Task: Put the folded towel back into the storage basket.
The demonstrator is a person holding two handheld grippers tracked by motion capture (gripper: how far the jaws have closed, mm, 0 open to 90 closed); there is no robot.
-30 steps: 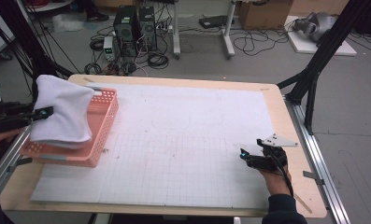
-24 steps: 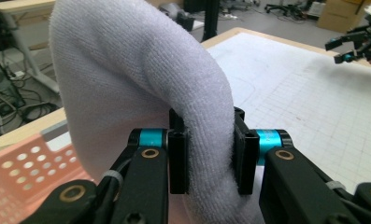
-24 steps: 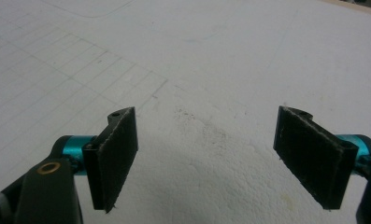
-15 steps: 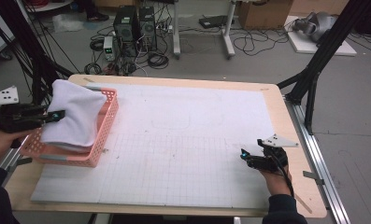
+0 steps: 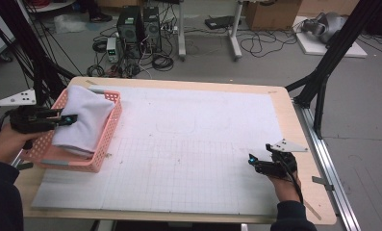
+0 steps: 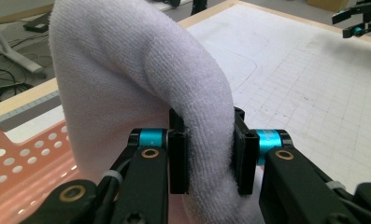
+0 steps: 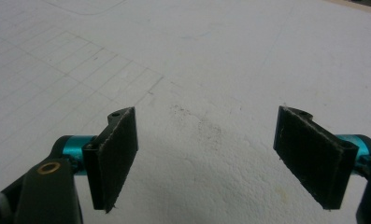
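1. Right claw [image 5: 251, 160] rests idle on the surface [image 5: 203, 144], jaws wide apart, nothing between them.
2. Left claw [image 6: 206, 154] is clamped on the white towel [image 5: 82, 122].
3. The towel already sags into the pink basket [image 5: 107, 139]; letting go remains.

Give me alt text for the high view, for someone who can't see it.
The left claw grips a folded white towel lying in a pink perforated basket at the left edge of a wooden table covered by a white grid mat. The right claw rests open and empty on the mat near the right front corner.
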